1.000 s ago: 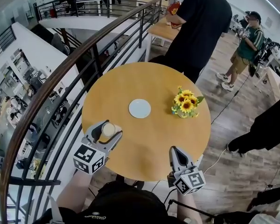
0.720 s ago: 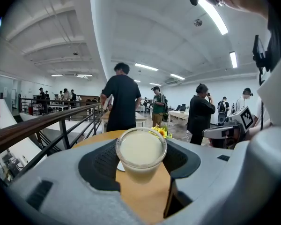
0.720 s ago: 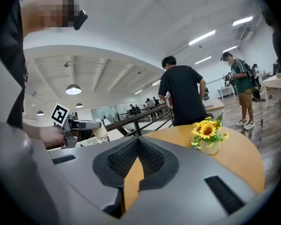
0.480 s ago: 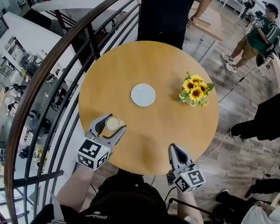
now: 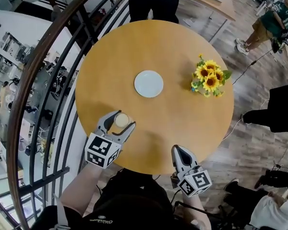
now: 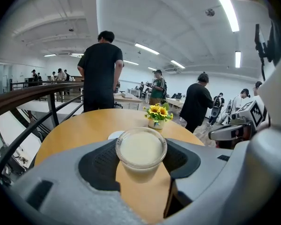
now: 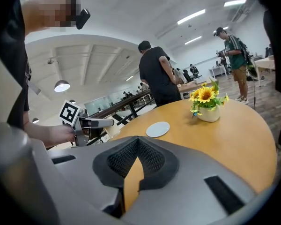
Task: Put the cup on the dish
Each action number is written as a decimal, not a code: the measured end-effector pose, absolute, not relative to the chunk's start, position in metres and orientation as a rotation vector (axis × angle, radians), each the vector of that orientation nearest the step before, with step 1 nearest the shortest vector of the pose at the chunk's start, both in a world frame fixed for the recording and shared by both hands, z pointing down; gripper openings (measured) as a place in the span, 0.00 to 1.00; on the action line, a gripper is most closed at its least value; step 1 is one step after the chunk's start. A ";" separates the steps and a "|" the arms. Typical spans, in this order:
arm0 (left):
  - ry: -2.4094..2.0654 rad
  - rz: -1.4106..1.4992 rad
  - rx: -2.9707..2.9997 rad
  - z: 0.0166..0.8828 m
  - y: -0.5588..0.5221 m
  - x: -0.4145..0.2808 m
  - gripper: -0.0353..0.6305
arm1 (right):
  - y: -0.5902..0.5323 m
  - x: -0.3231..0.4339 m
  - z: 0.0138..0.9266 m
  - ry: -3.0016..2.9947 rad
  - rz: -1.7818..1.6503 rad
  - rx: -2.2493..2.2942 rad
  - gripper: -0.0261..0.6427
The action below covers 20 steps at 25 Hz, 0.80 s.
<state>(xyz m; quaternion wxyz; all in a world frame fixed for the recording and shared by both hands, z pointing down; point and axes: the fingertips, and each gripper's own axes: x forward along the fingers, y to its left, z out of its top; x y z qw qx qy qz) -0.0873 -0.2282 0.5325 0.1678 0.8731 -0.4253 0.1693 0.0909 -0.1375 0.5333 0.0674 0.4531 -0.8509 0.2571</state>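
Left gripper (image 5: 124,119) first: its jaws stand wide, and the cup (image 6: 141,149) sits right between them, both dark pads hugging its sides in a pinch. It is a pale, cloudy little cup, and from here I can't say whether that creamy top is a lid or what's inside. Its lower half drops out of sight behind the gripper body, so I can't tell whether the base is on the wood or just off it.

The right gripper (image 7: 136,146) has its jaws drawn together, with only a thin wedge of tabletop showing between the pads and nothing caught in them. It hangs at the near edge of the table (image 5: 134,47), well apart from the cup.

The cup is near the front-left edge of the round table. The dish (image 5: 149,84) lies flat and bare around the middle, apart from the cup. In the left gripper view the dish is only a sliver peeking out behind the cup's rim.

A pot of sunflowers (image 5: 209,78) stands to the right of the dish. A dark curved railing (image 5: 43,80) wraps the table's left side. A person in black (image 6: 100,74) stands at the far edge, cut off at the top of the head view.
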 end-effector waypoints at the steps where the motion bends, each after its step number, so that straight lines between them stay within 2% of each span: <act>1: -1.203 0.488 2.480 0.540 -0.234 -0.085 0.45 | -0.140 0.092 0.538 -2.559 0.778 1.370 0.04; 20: -1.145 0.697 2.478 0.625 -0.408 -0.007 0.45 | -0.148 0.123 0.556 -2.448 0.840 1.489 0.04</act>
